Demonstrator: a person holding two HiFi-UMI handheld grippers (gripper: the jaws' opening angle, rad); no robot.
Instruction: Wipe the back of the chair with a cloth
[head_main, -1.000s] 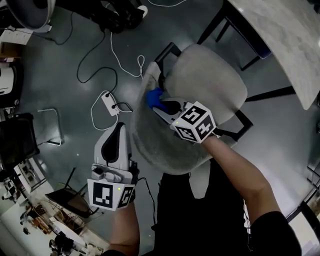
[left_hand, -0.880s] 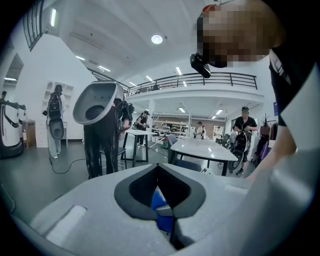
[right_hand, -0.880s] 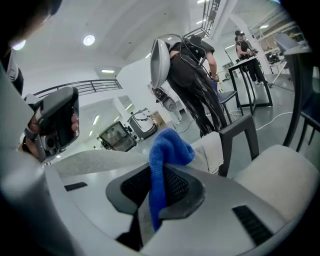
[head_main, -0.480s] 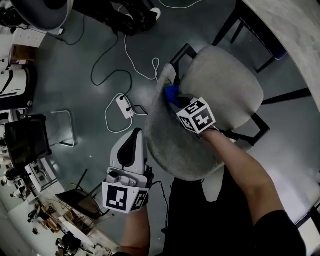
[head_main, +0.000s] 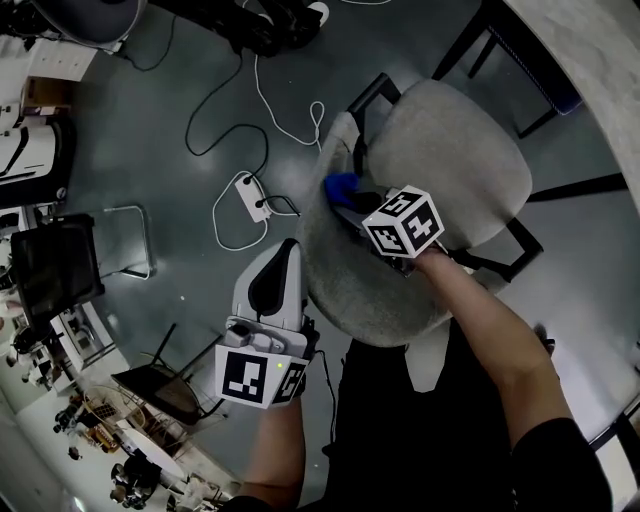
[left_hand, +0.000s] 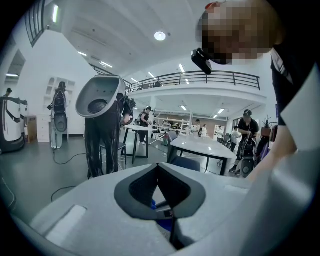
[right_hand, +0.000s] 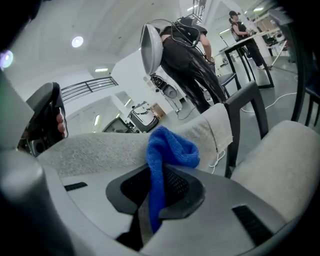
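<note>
While the right tongs (right_hand: 155, 200) clamp the blue cloth (right_hand: 169, 146) against the chair back (head_main: 345, 290), wiping seems only partway, with much fabric left; the left tongs (left_hand: 160, 175) hang pressed together, empty, just beside it.

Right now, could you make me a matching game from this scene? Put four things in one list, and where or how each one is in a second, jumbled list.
Things:
1. blue fluffy cloth
2. white power strip
3. left gripper
4. grey fabric chair back

Places or states:
A. lying on the floor
B. jaws together, holding nothing
C. pinched in the right gripper
D. standing between the two grippers

Pairs: 1-C, 2-A, 3-B, 4-D
</note>
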